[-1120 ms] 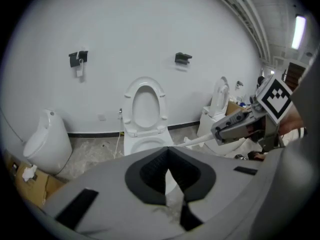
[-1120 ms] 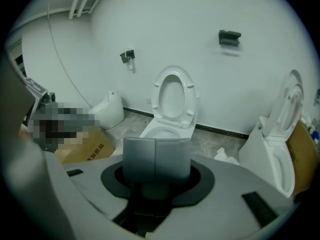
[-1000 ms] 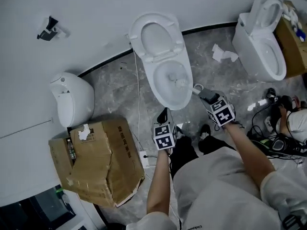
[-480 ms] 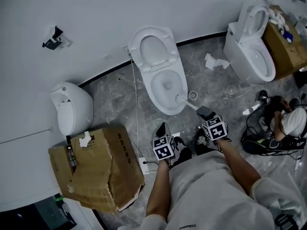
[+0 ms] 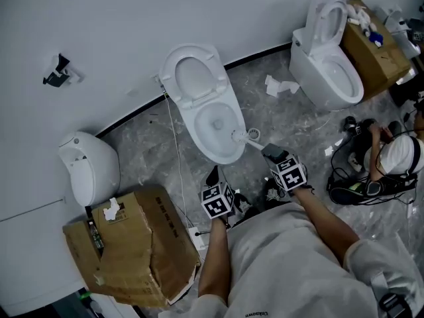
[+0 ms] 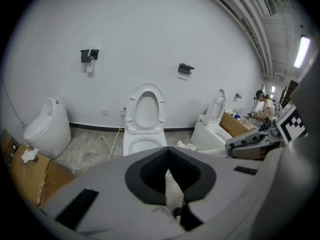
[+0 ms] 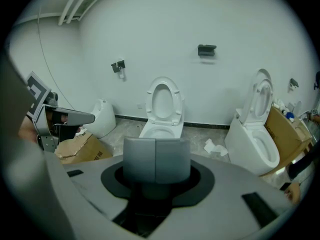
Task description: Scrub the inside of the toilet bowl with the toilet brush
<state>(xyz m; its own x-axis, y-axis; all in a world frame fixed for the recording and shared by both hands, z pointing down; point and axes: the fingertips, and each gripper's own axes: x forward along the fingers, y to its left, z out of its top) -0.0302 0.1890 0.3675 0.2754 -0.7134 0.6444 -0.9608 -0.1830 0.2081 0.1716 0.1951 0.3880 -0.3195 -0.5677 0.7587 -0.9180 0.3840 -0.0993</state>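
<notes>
The white toilet (image 5: pixel 211 132) stands with its lid (image 5: pixel 191 77) up; it also shows ahead in the left gripper view (image 6: pixel 145 144) and the right gripper view (image 7: pixel 159 130). The toilet brush's white head (image 5: pixel 239 136) lies at the bowl's front right rim. Its handle runs back into my right gripper (image 5: pixel 268 152), whose jaws are shut on the grey handle (image 7: pixel 156 166). My left gripper (image 5: pixel 212 175) hangs in front of the bowl, its pads (image 6: pixel 167 153) shut together on nothing.
A small white ring (image 5: pixel 254 134) lies on the floor by the bowl. A torn cardboard box (image 5: pixel 136 244) and a urinal (image 5: pixel 87 167) stand left. A second toilet (image 5: pixel 329 75), crumpled paper (image 5: pixel 279 85), cables and a seated person (image 5: pixel 397 156) are right.
The brush head has come out of the bowl's inside to its front right rim. Both grippers have drawn back toward me, away from the toilet.
</notes>
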